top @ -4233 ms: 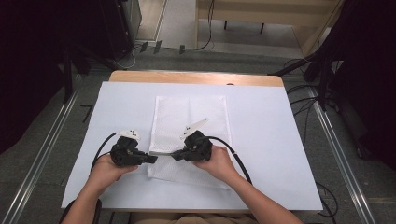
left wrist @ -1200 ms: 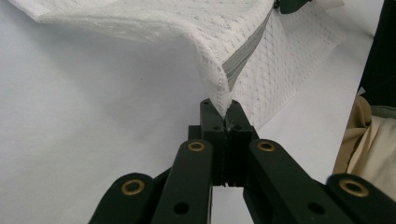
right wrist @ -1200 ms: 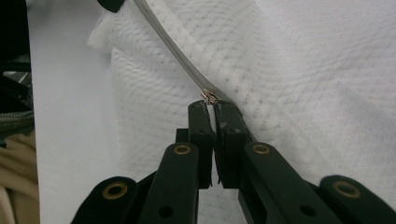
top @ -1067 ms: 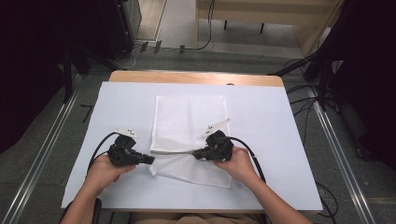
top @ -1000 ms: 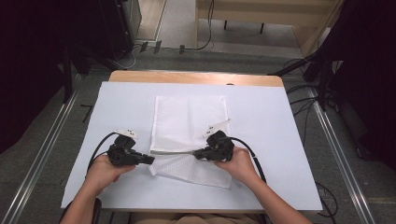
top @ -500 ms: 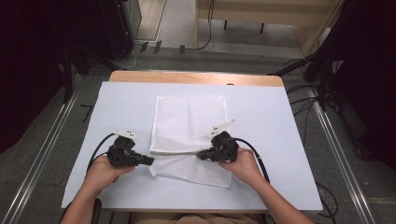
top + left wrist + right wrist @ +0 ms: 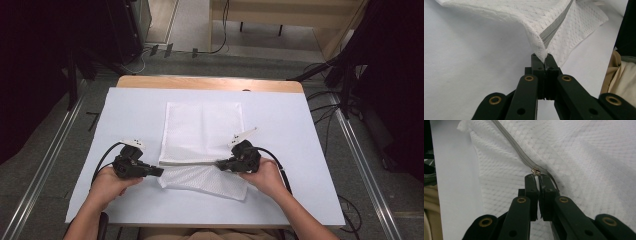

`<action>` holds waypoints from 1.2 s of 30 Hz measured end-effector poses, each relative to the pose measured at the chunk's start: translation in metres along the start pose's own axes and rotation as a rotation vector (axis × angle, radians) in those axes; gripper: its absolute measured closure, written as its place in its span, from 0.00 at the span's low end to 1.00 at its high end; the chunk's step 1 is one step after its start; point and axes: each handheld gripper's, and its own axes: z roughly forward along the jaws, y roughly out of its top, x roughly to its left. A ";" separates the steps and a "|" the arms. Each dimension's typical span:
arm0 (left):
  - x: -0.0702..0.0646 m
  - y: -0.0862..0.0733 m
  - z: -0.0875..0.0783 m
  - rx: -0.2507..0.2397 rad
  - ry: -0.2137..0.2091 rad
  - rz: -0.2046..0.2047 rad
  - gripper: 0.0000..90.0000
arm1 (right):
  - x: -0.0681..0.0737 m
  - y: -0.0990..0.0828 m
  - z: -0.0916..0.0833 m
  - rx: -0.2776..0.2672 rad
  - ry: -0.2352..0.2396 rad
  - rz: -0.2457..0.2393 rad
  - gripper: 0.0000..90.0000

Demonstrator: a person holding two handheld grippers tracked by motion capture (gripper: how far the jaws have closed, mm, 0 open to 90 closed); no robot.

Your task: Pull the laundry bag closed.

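One mesh bag, two grippers

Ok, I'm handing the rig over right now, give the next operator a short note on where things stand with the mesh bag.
Left gripper: shut on the corner of the white mesh bag at the zipper's end.
Right gripper: shut on the zipper pull.
The bag lies flat mid-table on the white table cover, the grey zipper stretched between the two grippers.
Done: both grips set, the pull near the bag's right edge.
Left: probably finish the last stretch of zipper, then release; which way it runs I can't tell.
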 end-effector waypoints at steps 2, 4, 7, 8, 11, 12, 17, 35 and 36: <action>0.000 0.000 -0.001 -0.003 0.002 0.002 1.00 | -0.002 -0.002 -0.003 -0.001 0.001 0.003 0.98; 0.001 -0.001 -0.001 -0.003 0.001 0.005 1.00 | -0.005 -0.004 -0.005 0.000 -0.005 0.005 0.98; 0.001 -0.001 -0.001 -0.006 -0.003 0.006 1.00 | -0.008 -0.008 -0.008 0.001 -0.004 0.007 0.98; 0.001 -0.001 -0.001 -0.007 -0.001 0.002 1.00 | -0.007 -0.010 -0.009 -0.001 -0.001 0.011 0.98; 0.001 -0.001 -0.002 -0.010 0.001 0.005 1.00 | -0.008 -0.014 -0.012 0.000 -0.006 0.013 0.98; 0.001 -0.001 -0.002 -0.010 -0.001 0.007 1.00 | -0.008 -0.015 -0.013 -0.004 -0.007 0.010 0.98; 0.002 -0.002 -0.002 -0.011 -0.001 0.005 1.00 | -0.011 -0.021 -0.019 -0.004 -0.007 0.017 0.98; 0.001 -0.002 -0.002 -0.011 -0.005 0.010 1.00 | -0.020 -0.044 -0.045 -0.021 -0.032 0.055 0.98; 0.001 -0.002 -0.002 -0.016 -0.008 0.010 1.00 | -0.021 -0.044 -0.046 -0.022 -0.030 0.059 0.98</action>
